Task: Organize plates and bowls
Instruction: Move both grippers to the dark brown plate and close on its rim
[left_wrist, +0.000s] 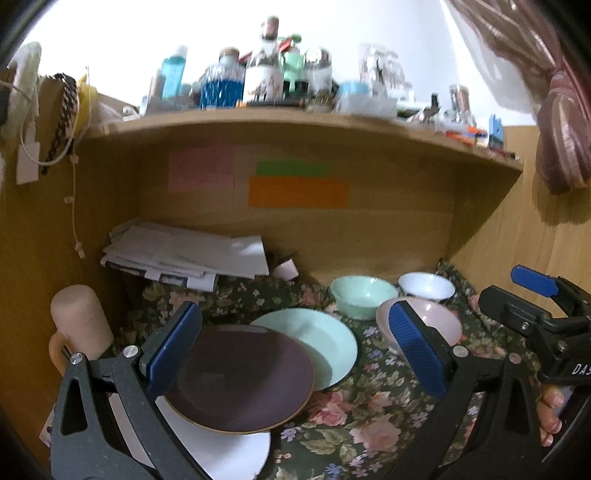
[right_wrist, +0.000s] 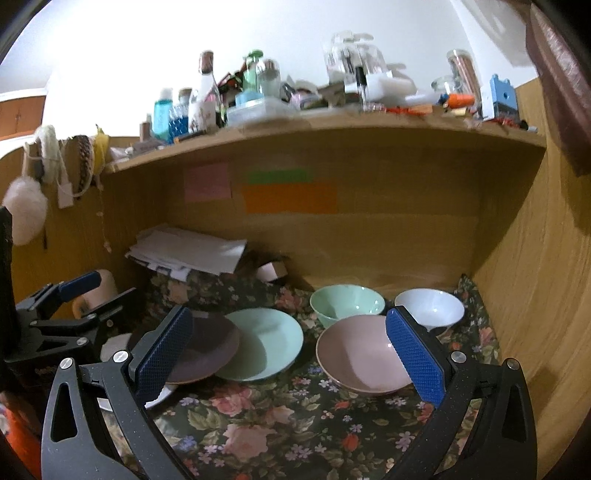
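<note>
Floral cloth, dark green with pink roses, covers the bench in front of you, inside a wooden alcove under a cluttered wooden shelf. Your left tongs are spread wide and hold nothing; between their blue pads sits the round dark purple plate, which lies partly over a flat white plate at the near left and overlaps the edge of the round mint green plate just behind it. Your right tongs are likewise spread and empty, hovering above the cloth with the wide pale pink bowl close by the right pad. Behind that bowl stand the mint green bowl and the small white bowl, side by side near the back wall, the three bowls grouped closely at the right. From the left wrist view your right tongs show at the far right edge, with fingers of your hand wrapped beneath them. A messy stack of white papers lies at the back left, and a pale pink cylindrical mug stands at the left wall. Pink, green and orange sticky notes are stuck on the back panel.
</note>
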